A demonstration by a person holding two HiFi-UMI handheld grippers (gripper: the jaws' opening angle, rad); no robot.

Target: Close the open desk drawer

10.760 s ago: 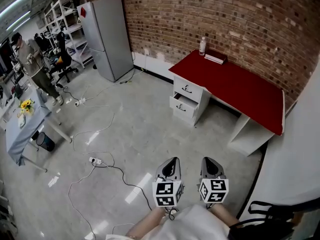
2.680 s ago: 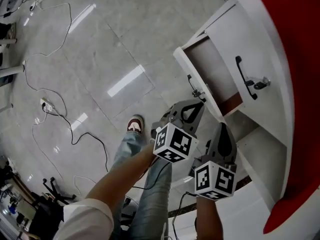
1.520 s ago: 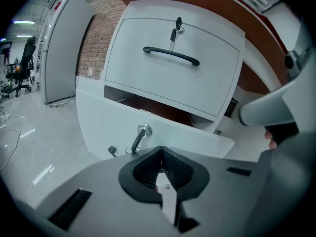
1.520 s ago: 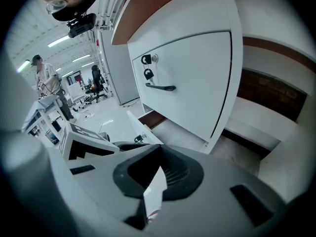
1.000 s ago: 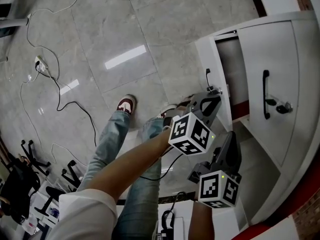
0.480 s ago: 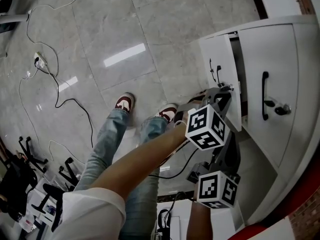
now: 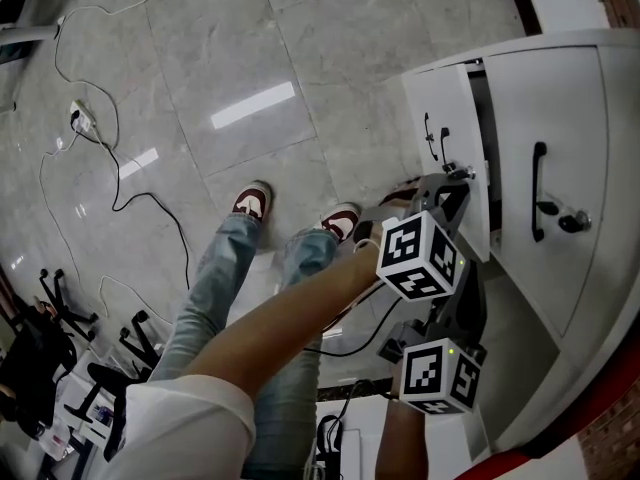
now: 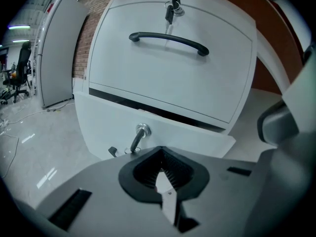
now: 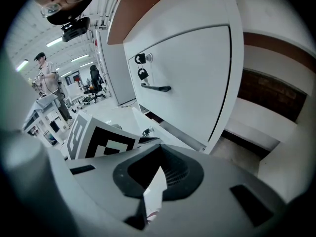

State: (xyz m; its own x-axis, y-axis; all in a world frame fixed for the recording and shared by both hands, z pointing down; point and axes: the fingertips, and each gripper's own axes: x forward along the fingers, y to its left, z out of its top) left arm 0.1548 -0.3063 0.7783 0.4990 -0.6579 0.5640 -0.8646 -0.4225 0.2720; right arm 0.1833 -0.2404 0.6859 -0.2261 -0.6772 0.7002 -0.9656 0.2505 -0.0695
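- Left gripper view: the left gripper has its jaws pressed together with nothing between them. The tips sit just at the front of the lower drawer, beside its key. They seem to touch it, though that is not clear.
- Right gripper view: the right gripper is likewise pressed together and empty, behind the left gripper's marker cube.
- Head view: the lower drawer juts slightly from the white desk, with a dark gap beside the upper drawer.
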